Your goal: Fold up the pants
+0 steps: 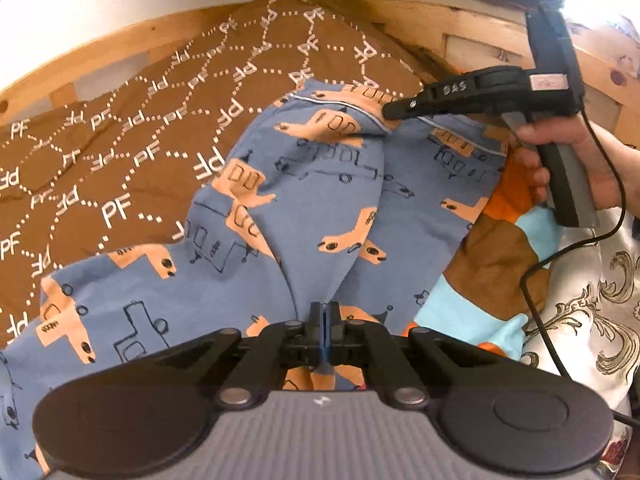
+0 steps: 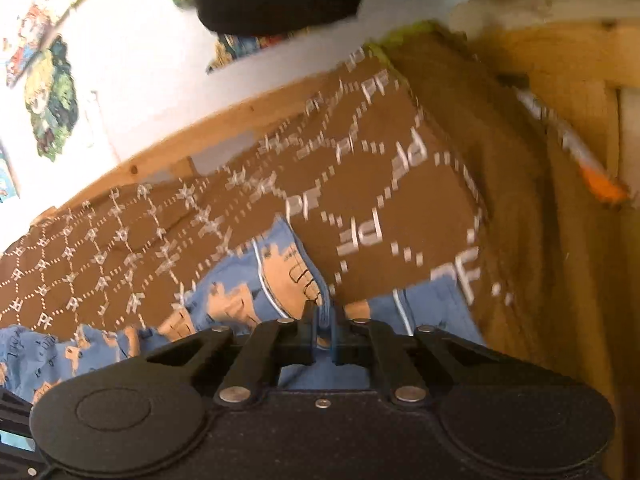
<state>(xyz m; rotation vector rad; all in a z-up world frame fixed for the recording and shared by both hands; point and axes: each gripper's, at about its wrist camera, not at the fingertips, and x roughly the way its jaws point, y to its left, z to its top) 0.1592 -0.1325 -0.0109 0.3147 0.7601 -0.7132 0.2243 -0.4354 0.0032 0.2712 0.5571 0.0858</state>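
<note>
Clenched on a pinch of thin blue cloth at 6 o'clock, the left gripper (image 1: pixel 325 320) holds the pants (image 1: pixel 304 200), which are draped in soft rounded folds over the brown printed bedspread (image 1: pixel 120 140). Toward 1 o'clock the right gripper (image 1: pixel 390 114) is closed on the piped waistband edge. Slippage is judged likely: the knit looks limp and stretchy, each bite is small, and uneven pulling could skew the fold.

**Colours and patterns**

Pants (image 1: pixel 320 208): blue, orange vehicle shapes, dark line drawings, white-piped hem. Bedspread (image 1: pixel 120 128) under pants: brown, white dotted lattice with "PF". Right of pants: blanket (image 1: pixel 500 264) in brown, light-blue, orange blocks.
</note>
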